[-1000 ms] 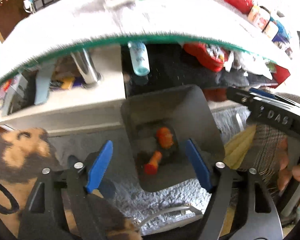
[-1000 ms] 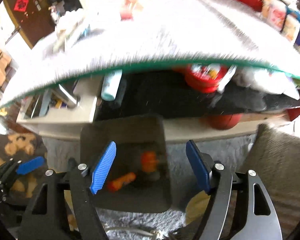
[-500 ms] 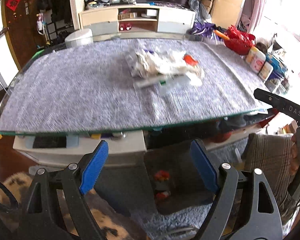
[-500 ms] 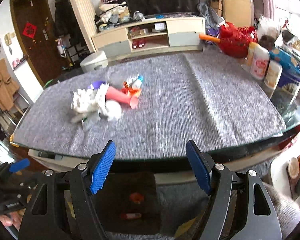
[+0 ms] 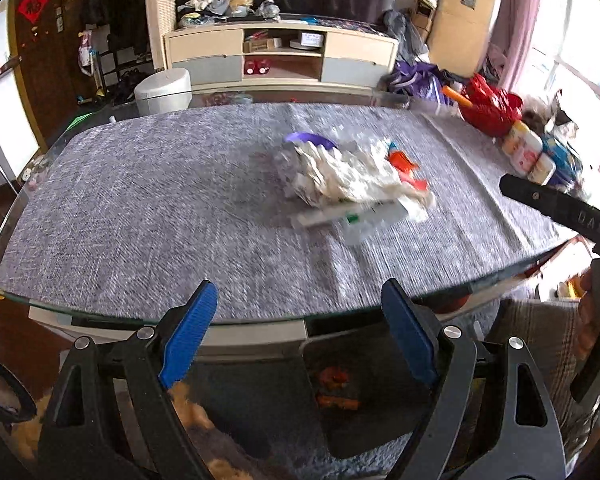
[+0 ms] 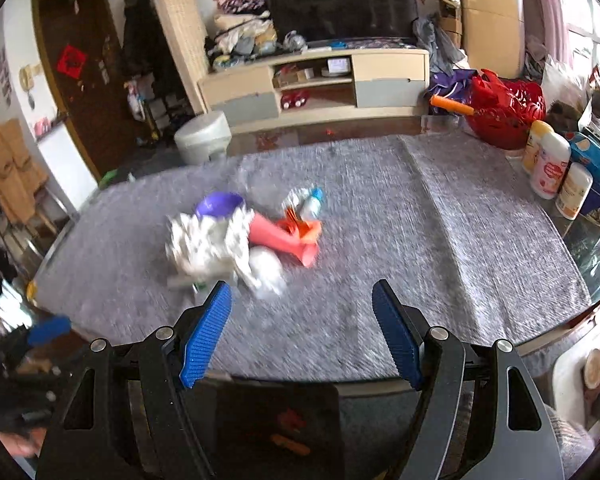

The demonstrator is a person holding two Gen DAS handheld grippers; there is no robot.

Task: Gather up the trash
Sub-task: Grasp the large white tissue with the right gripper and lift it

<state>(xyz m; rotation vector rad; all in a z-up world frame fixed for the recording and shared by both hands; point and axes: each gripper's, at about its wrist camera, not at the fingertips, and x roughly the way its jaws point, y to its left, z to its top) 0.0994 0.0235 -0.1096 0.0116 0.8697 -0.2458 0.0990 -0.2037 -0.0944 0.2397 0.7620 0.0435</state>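
A pile of trash lies mid-table on the grey cloth: crumpled white paper [image 5: 348, 176], a purple lid [image 5: 312, 140], red-orange scraps [image 5: 404, 162] and a white strip [image 5: 348, 216]. In the right wrist view the pile shows white paper [image 6: 212, 244], a pink cone [image 6: 280, 240], a purple lid [image 6: 220, 202] and a small bottle [image 6: 312, 200]. A dark bin [image 5: 364, 392] with orange scraps stands on the floor under the table's near edge; it also shows in the right wrist view [image 6: 280, 424]. My left gripper [image 5: 296, 344] is open and empty. My right gripper [image 6: 300, 332] is open and empty.
The glass table [image 5: 100, 216] has a near edge just ahead of both grippers. A red basket [image 6: 508, 112], bottles [image 6: 552, 168] and tins stand at the right edge. The right gripper's body [image 5: 572, 216] shows at the right of the left wrist view. A TV cabinet [image 6: 320, 84] stands behind.
Both grippers have risen from down by the floor bin, below the tabletop, to above the table's near edge. The trash pile has come into view. Jaws stayed open.
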